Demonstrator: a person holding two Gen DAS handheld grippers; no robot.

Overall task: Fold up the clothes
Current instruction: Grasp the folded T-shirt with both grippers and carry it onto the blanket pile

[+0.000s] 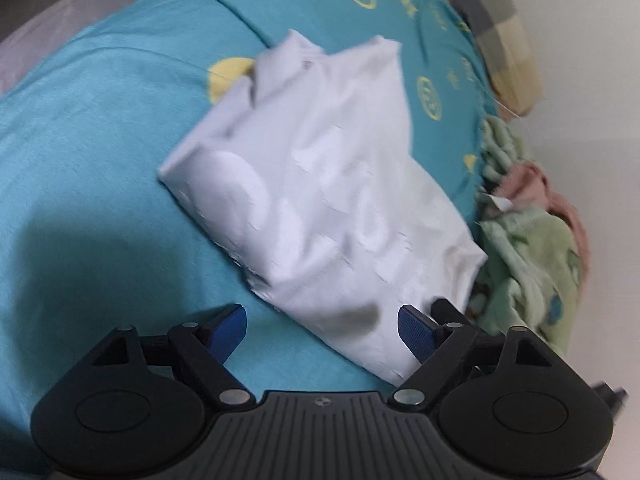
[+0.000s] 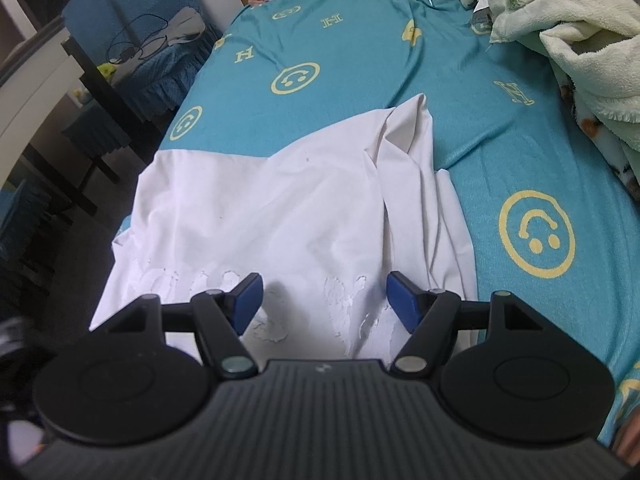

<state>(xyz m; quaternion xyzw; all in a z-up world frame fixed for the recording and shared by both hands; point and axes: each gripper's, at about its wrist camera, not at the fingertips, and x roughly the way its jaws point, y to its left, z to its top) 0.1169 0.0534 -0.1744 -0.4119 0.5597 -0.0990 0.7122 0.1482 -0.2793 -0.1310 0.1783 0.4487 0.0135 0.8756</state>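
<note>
A white garment with a cracked white print lies partly folded on the teal bedsheet. In the left wrist view it runs diagonally, and my left gripper hovers open over its near corner, blue pads apart with nothing pressed between them. In the right wrist view the same white garment spreads flat toward the bed's left edge, with a folded flap on its right side. My right gripper stands open just above the printed part, its pads clear of the cloth.
A green fleece blanket and a checked pillow lie along the wall side of the bed. The green fleece blanket fills the upper right of the right wrist view. Blue-covered chairs and a dark table stand beyond the bed's left edge.
</note>
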